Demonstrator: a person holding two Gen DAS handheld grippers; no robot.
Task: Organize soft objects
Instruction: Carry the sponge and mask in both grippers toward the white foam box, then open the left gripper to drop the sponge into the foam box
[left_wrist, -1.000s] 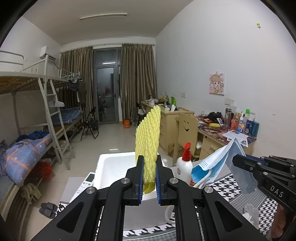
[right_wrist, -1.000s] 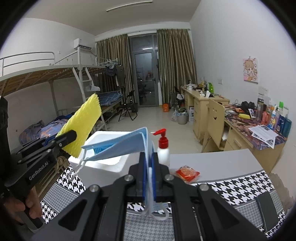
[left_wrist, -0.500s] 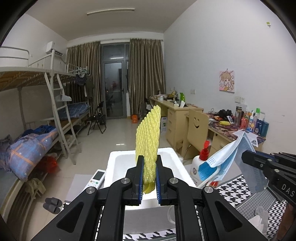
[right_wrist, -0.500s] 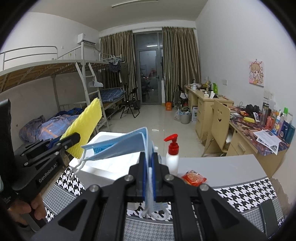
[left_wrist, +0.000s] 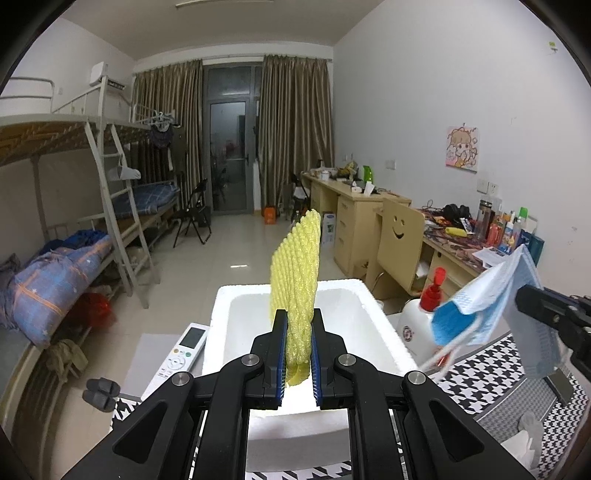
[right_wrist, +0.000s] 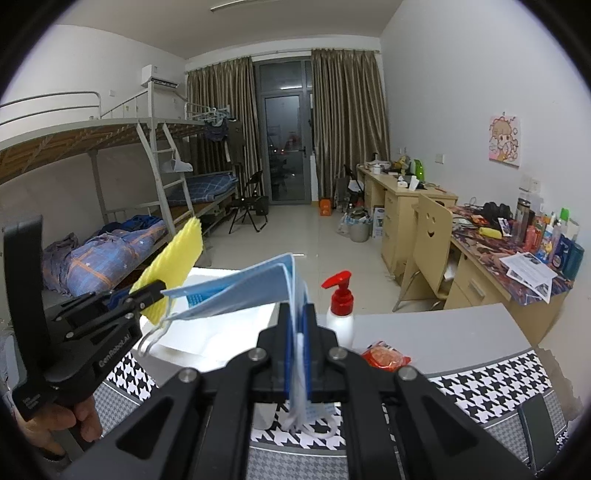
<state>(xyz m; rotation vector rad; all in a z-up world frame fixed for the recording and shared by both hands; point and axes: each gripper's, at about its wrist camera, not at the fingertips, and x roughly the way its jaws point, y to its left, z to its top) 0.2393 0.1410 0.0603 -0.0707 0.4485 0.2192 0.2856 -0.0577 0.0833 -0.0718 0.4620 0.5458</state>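
Left claw (left_wrist: 298, 354) clenched on yellow foam net (left_wrist: 295, 280), held upright above white foam box (left_wrist: 373, 317). Right claw (right_wrist: 298, 347) clenched on blue face mask (right_wrist: 243, 288), just right of the net, over the bench (right_wrist: 443, 332).

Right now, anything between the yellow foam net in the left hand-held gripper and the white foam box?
Nothing visible. The left hand-held gripper holds the yellow foam net upright over the near side of the open white foam box. The pump bottle and the face mask in the right hand-held gripper sit off to the right.
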